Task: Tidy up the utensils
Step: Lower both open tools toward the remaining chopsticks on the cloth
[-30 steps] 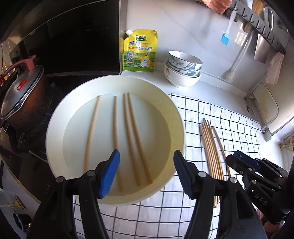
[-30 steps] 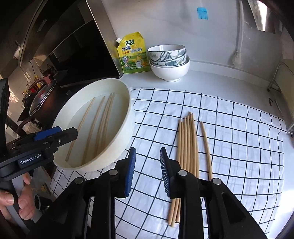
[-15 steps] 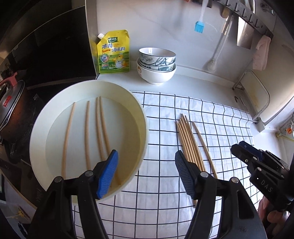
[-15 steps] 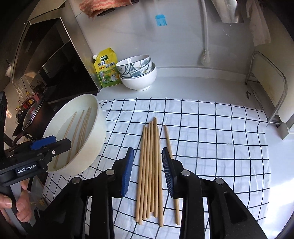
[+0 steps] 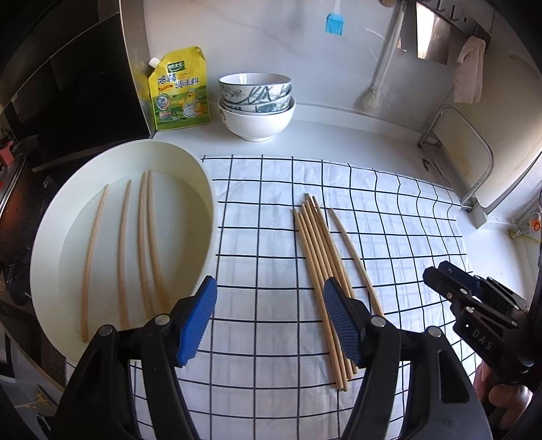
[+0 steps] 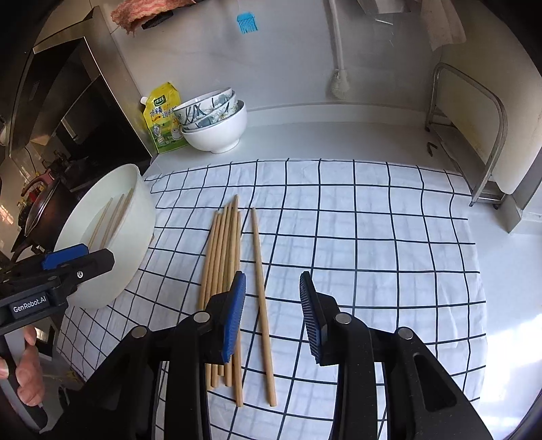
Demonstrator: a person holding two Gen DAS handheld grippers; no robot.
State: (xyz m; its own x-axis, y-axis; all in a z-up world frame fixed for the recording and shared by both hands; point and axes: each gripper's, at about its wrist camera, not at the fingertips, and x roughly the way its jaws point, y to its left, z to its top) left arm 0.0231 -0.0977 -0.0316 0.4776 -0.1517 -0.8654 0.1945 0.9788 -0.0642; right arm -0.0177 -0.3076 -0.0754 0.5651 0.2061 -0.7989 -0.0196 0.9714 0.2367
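Observation:
Several wooden chopsticks (image 5: 320,257) lie bunched on a checked cloth (image 5: 389,216), with one single chopstick (image 6: 260,281) apart to their right. A white round basin (image 5: 203,189) at the left holds several more chopsticks (image 5: 144,237). My left gripper (image 5: 267,321) is open and empty, above the cloth between the basin and the bunch. My right gripper (image 6: 272,318) is open and empty, its jaws standing either side of the single chopstick, above it. The bunch also shows in the right wrist view (image 6: 222,250), as does the basin (image 6: 139,216).
Stacked bowls (image 5: 255,101) and a yellow seasoning pouch (image 5: 178,89) stand at the back by the wall. A metal rack (image 6: 474,135) stands at the right. A stove with a pot (image 6: 37,203) is left of the basin. A blue brush (image 5: 333,23) hangs on the wall.
Both grippers have swung to the right, away from the basin and over the cloth. The right gripper has opened wider and now straddles the single chopstick.

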